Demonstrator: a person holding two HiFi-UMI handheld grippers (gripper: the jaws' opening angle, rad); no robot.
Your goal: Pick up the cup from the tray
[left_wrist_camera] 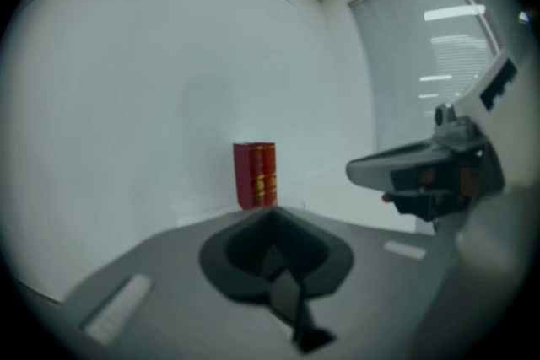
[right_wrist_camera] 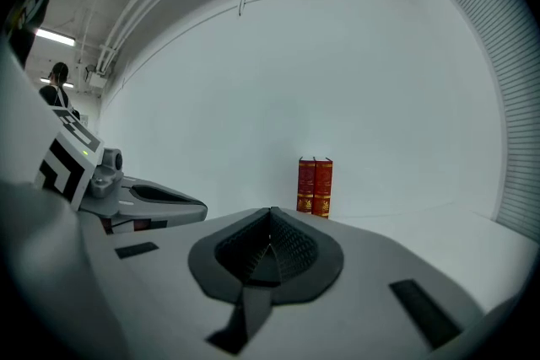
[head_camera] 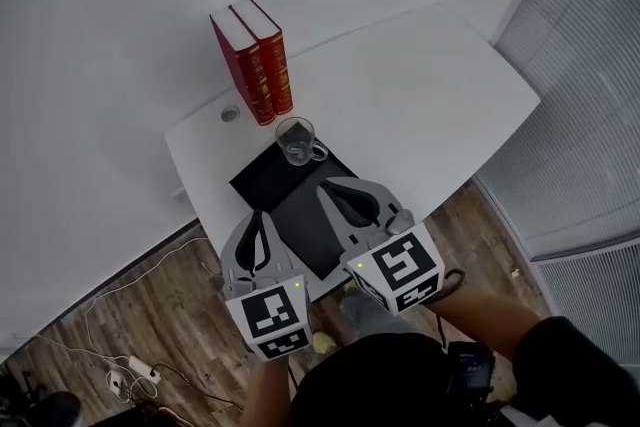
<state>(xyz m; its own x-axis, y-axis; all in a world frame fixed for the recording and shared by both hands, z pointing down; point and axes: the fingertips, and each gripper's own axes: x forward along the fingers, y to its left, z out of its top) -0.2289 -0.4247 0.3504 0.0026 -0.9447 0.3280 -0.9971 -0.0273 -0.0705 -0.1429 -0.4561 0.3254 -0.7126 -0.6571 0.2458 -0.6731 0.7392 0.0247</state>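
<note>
Cup: clear glass with a handle, upright on the far end of the black tray, a little above centre in the head view. Its handle is turned toward the lower right of the frame. Two red books stand on the white table just beyond it, toward the upper left. Left gripper: jaws pressed together, nothing between them, over the near left edge of the tray. Right gripper: jaws likewise closed on nothing, over the tray's middle and the nearer of the two to the cup, though apart from it. Neither gripper view shows the cup clearly; it is probably hidden behind the closed jaw tips, but I cannot confirm. Step in hand, as I judge it: the approach, with no grasp begun. To do it well, use the right gripper and spread its jaws before arriving, not at the glass. Come in low and straight so one jaw passes each side of the wall. Avoid nudging the cup back into the books. Glass is likely slick, so close squarely below the rim, then lift straight up off the tray.
</note>
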